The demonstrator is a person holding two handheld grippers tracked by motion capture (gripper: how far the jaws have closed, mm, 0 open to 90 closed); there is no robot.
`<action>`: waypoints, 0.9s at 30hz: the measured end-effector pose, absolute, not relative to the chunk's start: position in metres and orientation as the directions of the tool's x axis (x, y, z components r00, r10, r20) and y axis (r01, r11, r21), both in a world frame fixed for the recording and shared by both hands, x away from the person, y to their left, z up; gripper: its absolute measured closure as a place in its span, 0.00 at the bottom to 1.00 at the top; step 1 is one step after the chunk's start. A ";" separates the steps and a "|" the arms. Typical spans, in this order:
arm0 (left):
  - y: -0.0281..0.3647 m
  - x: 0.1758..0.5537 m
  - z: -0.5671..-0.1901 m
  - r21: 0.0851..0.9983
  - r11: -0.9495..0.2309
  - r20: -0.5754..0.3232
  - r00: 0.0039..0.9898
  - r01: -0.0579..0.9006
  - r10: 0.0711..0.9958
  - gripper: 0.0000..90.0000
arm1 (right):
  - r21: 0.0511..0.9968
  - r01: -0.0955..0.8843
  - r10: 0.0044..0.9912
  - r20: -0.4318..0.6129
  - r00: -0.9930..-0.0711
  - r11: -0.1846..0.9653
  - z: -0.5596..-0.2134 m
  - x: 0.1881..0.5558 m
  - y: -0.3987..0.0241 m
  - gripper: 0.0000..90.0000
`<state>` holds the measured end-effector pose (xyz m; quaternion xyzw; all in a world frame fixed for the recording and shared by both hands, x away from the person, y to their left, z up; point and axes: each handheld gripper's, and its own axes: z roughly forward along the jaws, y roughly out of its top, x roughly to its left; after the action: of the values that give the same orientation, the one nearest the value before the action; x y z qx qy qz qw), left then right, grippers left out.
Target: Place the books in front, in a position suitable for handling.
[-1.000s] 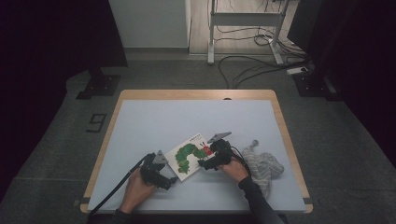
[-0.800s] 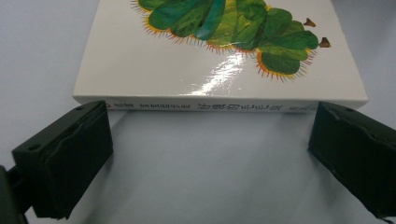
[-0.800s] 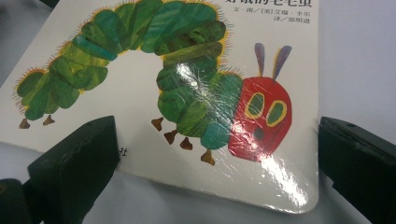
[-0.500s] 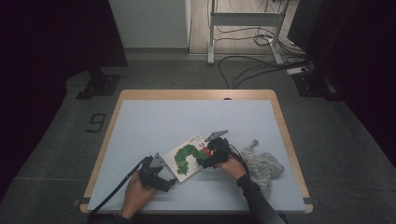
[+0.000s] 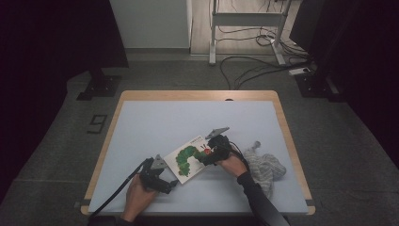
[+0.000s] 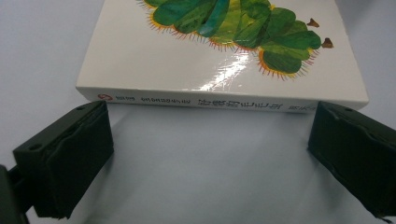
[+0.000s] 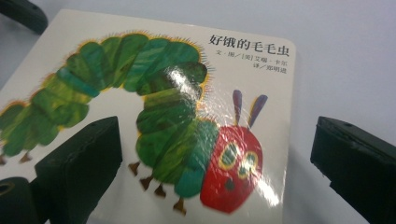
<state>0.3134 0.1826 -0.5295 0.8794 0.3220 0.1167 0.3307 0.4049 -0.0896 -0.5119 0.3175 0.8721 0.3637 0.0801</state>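
A white board book (image 5: 189, 159) with a green caterpillar on its cover lies flat on the pale blue table top (image 5: 179, 127), near the front middle. My left gripper (image 5: 165, 184) sits at the book's front-left spine edge, open, its jaws wide apart just short of the spine (image 6: 205, 102). My right gripper (image 5: 205, 155) hovers over the book's right end, open, one jaw above the cover (image 7: 187, 121) and the other beyond the book's edge over the table. Nothing is held in either one.
A crumpled grey striped cloth (image 5: 267, 170) lies right of the book, by the right forearm. The table has a wooden rim (image 5: 197, 95). Cables and a desk frame (image 5: 244, 19) stand on the floor beyond the far edge.
The right gripper has crept slightly left over the book's right end. The left gripper and the book have hardly moved.
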 end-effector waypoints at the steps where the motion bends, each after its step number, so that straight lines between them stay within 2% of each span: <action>1: 0.183 0.313 -0.530 0.657 -0.574 -0.008 0.765 0.489 0.644 0.00 | 0.684 0.481 0.609 0.066 -0.790 0.549 -0.505 0.398 -0.094 0.02; 11: 0.183 0.313 -0.530 0.657 -0.573 -0.009 0.765 0.489 0.644 0.00 | 0.690 0.466 0.647 -0.004 -0.762 0.554 -0.472 0.371 -0.144 0.02; 27: 0.199 0.308 -0.528 0.649 -0.573 -0.003 0.754 0.501 0.657 0.00 | 0.676 0.508 0.716 -0.042 -0.697 0.534 -0.466 0.338 -0.209 0.00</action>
<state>0.3075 0.1986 -0.5278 0.8786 0.3293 0.1200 0.3244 0.3380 -0.2085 -0.4664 0.3553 0.8610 0.3270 0.1594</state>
